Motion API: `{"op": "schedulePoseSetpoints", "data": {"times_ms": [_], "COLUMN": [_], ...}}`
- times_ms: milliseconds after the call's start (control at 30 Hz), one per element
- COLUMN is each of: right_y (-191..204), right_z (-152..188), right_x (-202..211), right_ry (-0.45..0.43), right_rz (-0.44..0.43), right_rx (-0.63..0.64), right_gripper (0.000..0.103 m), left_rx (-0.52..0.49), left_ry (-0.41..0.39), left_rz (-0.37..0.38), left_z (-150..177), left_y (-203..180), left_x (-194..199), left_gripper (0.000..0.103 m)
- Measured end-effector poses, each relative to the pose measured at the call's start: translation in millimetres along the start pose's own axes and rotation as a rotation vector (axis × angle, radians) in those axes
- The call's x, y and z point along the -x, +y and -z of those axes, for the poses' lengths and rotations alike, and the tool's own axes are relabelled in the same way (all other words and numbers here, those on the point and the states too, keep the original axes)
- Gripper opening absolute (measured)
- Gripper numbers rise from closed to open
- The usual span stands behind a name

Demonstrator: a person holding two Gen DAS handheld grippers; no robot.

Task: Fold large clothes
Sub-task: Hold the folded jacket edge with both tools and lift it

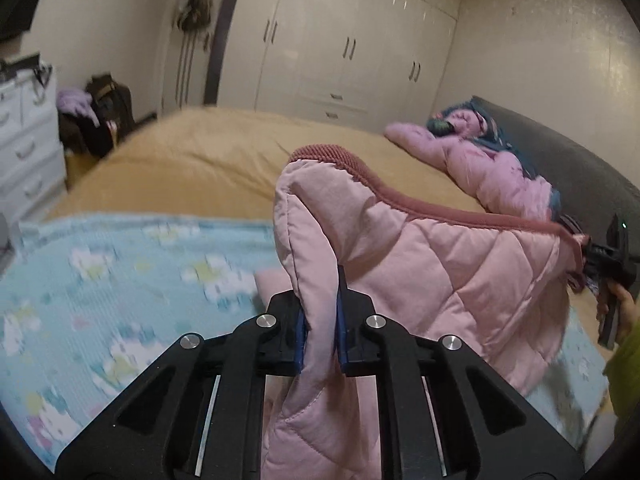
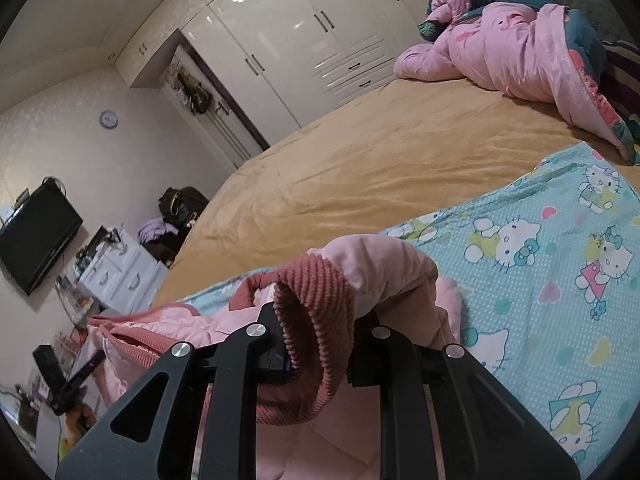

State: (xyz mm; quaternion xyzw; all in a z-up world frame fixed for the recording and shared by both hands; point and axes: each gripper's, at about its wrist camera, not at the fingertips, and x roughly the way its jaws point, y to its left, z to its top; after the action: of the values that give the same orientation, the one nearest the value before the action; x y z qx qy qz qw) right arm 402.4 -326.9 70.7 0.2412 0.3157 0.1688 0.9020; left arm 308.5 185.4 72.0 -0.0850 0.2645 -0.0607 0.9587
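Both tongs (image 1: 320, 320) (image 2: 320, 344) — seemingly clamped — on pink jacket (image 1: 440, 272).

Dim warm indoor light, wardrobe (image 1: 352, 40) glare, motion blur, fisheye vignetting

free: tan bed (image 2: 360, 168) middle, seemingly bare | blocked: crumpled pink quilt (image 2: 512, 52) at far end

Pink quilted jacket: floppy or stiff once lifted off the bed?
Likely floppy: the pink quilted jacket sags between the left gripper and right gripper. Probably light, since its padding looks puffy. The ribbed dusty-pink hem should grip well.
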Motion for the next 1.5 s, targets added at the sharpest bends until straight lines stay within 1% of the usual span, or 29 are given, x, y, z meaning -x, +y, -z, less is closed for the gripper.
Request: {"op": "schedulePoseSetpoints", "data": {"times_ms": [67,133,200,267,367,433,567,733,833,900,933,967,1000,1033,1067,1100,1133,1167,1233,1267,1300,1333,1433,1467,1500], "right_y": [-2,-4,-5,-6,-4,-6,-13,-27,-34,-44,-48,-54,-60,-63,-64,-64,-63,-61,-56,-52,-48,-45,-40,-39,-39], "right_z": [-6,-13,-18,-22,-26,-26,-23,-18,-17,-15,-14,-13,-12,-11,-10,-8,-8,-6,-2,1,6,9,26,30,32], "right_x": [-5,-14,-23,-31,-43,-49,-62,-79,-85,-87,-87,-87,-85,-84,-84,-86,-86,-84,-79,-78,-83,-88,-116,-121,-125], "right_ry": [0.0,0.011,0.026,0.038,0.054,0.064,0.075,0.093,0.101,0.113,0.115,0.115,0.111,0.11,0.122,0.151,0.162,0.167,0.129,0.116,0.123,0.135,0.211,0.219,0.222], "right_rz": [0.008,0.02,0.036,0.054,0.077,0.087,0.098,0.085,0.06,0.038,0.019,-0.025,-0.076,-0.108,-0.12,-0.123,-0.114,-0.085,0.032,0.104,0.194,0.239,0.359,0.365,0.342], "right_rx": [-0.011,-0.01,-0.001,0.014,0.034,0.038,0.044,0.002,-0.032,-0.084,-0.113,-0.157,-0.197,-0.221,-0.221,-0.194,-0.164,-0.111,0.001,0.07,0.157,0.203,0.363,0.385,0.396], "right_gripper": [0.017,0.017,0.017,0.017,0.017,0.017,0.017,0.017,0.021,0.023,0.027,0.039,0.047,0.068,0.083,0.086,0.086,0.086,0.086,0.086,0.086,0.086,0.086,0.085,0.08], "left_rx": [-0.029,-0.043,-0.027,0.02,0.029,0.001,-0.014,-0.021,-0.027,-0.035,-0.038,-0.041,-0.048,-0.053,-0.057,-0.058,-0.061,-0.062,-0.063,-0.066,-0.069,-0.071,-0.07,-0.07,-0.069], "left_ry": [-0.015,-0.012,0.006,0.022,0.025,0.033,0.049,0.08,0.09,0.096,0.098,0.098,0.099,0.1,0.1,0.101,0.105,0.109,0.112,0.112,0.112,0.112,0.109,0.108,0.107], "left_rz": [-0.021,-0.048,-0.061,-0.064,-0.082,-0.104,-0.119,-0.138,-0.148,-0.154,-0.157,-0.16,-0.165,-0.166,-0.166,-0.168,-0.175,-0.18,-0.181,-0.186,-0.188,-0.189,-0.198,-0.202,-0.205], "left_z": [-10,-19,-24,-29,-31,-31,-30,-26,-24,-22,-22,-22,-21,-21,-20,-20,-20,-19,-18,-17,-17,-17,-16,-16,-15], "left_y": [-6,-11,-10,-5,-3,-5,-4,-1,0,-1,-1,-1,-2,-3,-4,-4,-4,-3,-3,-3,-4,-5,-4,-4,-4], "left_x": [-7,-20,-33,-48,-60,-70,-84,-101,-109,-113,-115,-115,-116,-117,-118,-119,-120,-121,-123,-125,-125,-126,-129,-130,-131], "left_gripper": [0.005,0.005,0.005,0.005,0.005,0.005,0.005,0.005,0.005,0.005,0.005,0.005,0.005,0.005,0.005,0.005,0.005,0.005,0.005,0.005,0.005,0.005,0.005,0.005,0.005]}}
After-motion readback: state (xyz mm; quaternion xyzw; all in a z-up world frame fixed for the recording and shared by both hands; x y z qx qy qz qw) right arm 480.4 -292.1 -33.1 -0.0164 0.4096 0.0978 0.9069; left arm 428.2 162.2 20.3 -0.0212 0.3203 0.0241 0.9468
